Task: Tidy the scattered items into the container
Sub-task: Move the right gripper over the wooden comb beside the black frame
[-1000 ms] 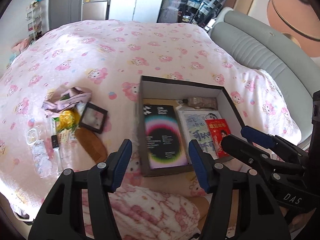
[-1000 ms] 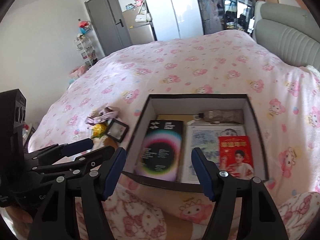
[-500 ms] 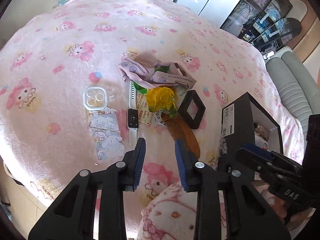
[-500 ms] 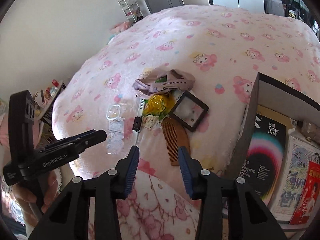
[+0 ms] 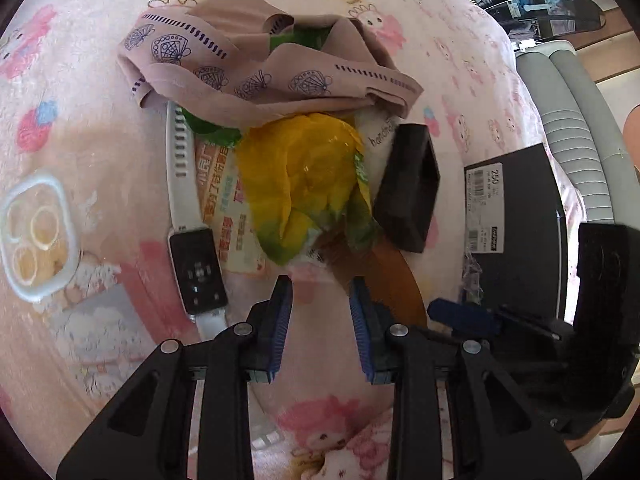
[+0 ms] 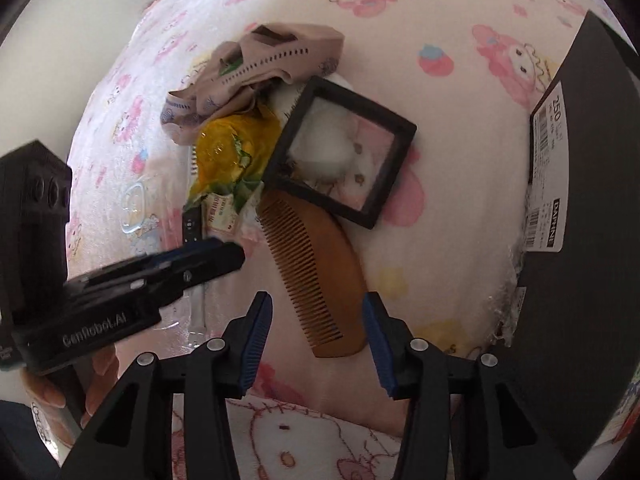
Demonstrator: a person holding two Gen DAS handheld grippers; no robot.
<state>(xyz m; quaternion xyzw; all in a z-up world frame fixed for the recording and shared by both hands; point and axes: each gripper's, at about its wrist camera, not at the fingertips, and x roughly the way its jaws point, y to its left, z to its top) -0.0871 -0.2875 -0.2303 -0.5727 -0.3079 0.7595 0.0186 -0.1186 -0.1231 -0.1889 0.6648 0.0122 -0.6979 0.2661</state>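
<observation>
A pile of items lies on the pink bedspread: a beige patterned cloth (image 5: 264,68), a yellow-green wrapper (image 5: 308,184), a white-strap smartwatch (image 5: 196,268), a black square frame box (image 6: 340,152) and a wooden comb (image 6: 316,268). The black container box (image 6: 592,184) stands to the right. My left gripper (image 5: 320,292) is open, its tips just below the wrapper's lower edge and beside the comb's end. My right gripper (image 6: 318,312) is open, straddling the lower part of the comb. The left gripper also shows in the right wrist view (image 6: 208,256).
A clear phone case (image 5: 36,232) and a cartoon sticker sheet (image 5: 96,320) lie to the left on the bedspread. A grey padded headboard (image 5: 576,128) is beyond the box. A Hello Kitty patterned fabric (image 6: 288,440) lies under the grippers.
Both grippers have moved down and close to the pile. The right gripper now straddles the comb and the left is at the wrapper. The box has slid to the right edge of view.
</observation>
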